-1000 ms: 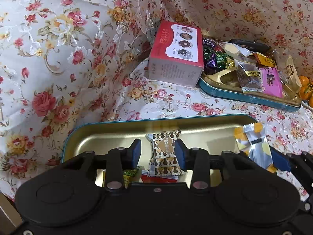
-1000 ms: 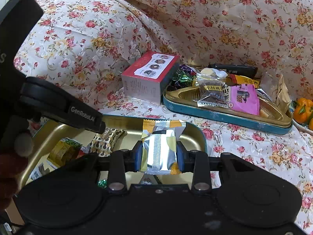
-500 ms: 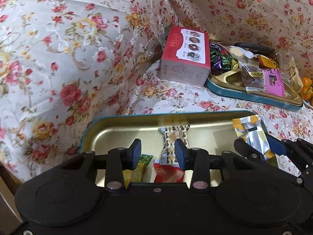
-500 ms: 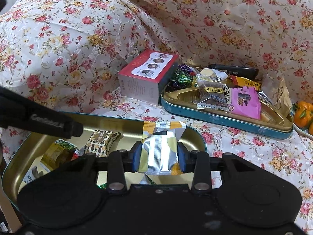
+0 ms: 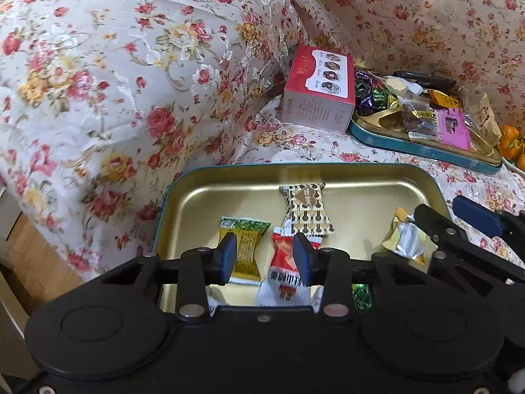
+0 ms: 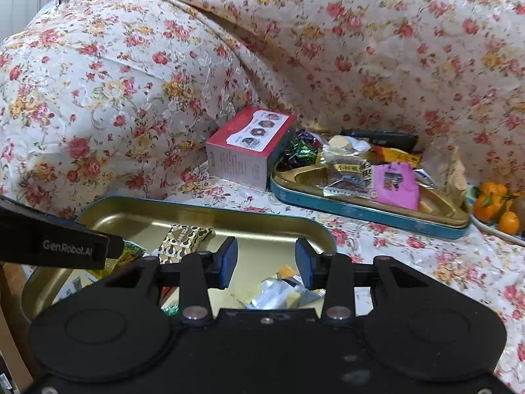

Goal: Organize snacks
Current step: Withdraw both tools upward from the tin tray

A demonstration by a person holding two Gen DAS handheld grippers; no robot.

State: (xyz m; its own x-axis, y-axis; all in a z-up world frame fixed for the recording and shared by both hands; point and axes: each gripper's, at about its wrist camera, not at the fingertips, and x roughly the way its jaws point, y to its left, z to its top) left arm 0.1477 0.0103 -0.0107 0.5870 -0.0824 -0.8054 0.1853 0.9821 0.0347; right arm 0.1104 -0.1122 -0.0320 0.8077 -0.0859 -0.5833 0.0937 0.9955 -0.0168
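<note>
Holding nothing: right gripper (image 6: 265,262), jaws parted and empty, above silver-yellow packet (image 6: 279,294) lying loose at lower centre of the near gold tray (image 6: 203,211), apparently a sorted deposit. Left gripper (image 5: 264,256), likewise gaping, hovers over red sachet (image 5: 285,262) and green-gold sachet (image 5: 244,246). Unsorted snacks wait in the far tray (image 6: 361,211), right of frame, beside red box (image 6: 249,151).

1. Two gold-lined tins: the near tin (image 5: 183,197) and the far tin (image 5: 426,151).
2. One red box (image 5: 320,95).
3. Four wrapped snacks fully seen in the near tin.
4. Two claws: left claw (image 5: 264,257), right claw (image 6: 265,262).
</note>
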